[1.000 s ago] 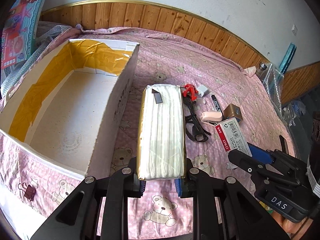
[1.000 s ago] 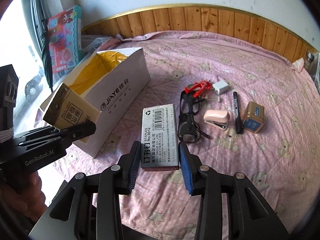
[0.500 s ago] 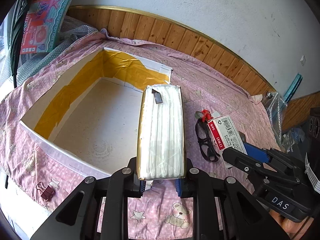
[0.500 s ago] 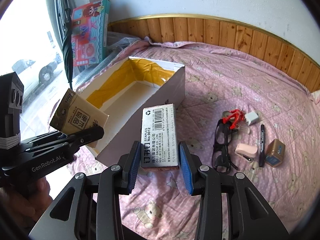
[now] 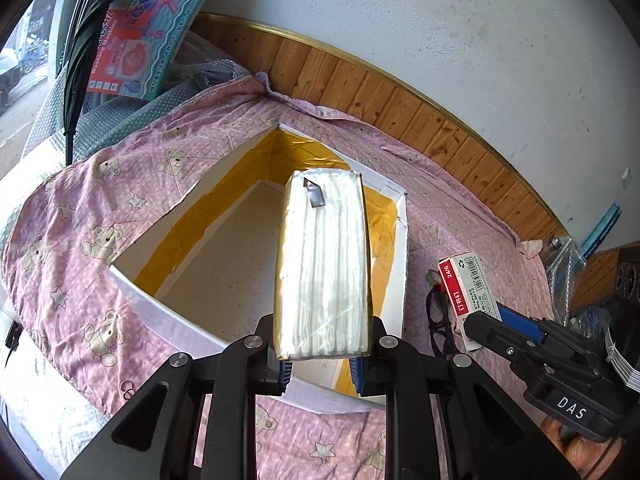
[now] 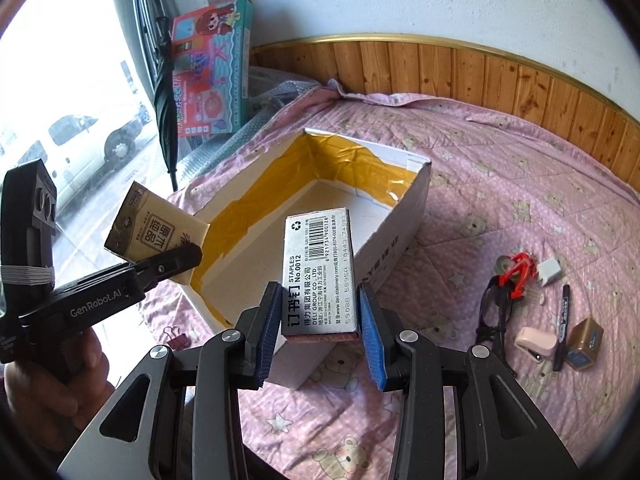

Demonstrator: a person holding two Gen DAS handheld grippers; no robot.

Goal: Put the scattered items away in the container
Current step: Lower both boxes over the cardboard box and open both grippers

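- While hovering above the open box [image 5: 394,240], the left tool [image 5: 322,360] is clamping a tissue pack [image 5: 322,264].
- Beside it, the right tool [image 6: 320,332] is gripping a staple box [image 6: 318,272].

Glasses [image 5: 438,320] partly hidden behind staple box [image 5: 466,288]

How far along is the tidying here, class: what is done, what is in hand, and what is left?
Done: nothing yet; the box shows a bare floor. In hand: the left gripper is shut on the tissue pack over the box, and the right gripper is shut on the staples box. Left on the bedspread: glasses, red clip, white adapter, marker, pink stapler, brown box, binder clip.
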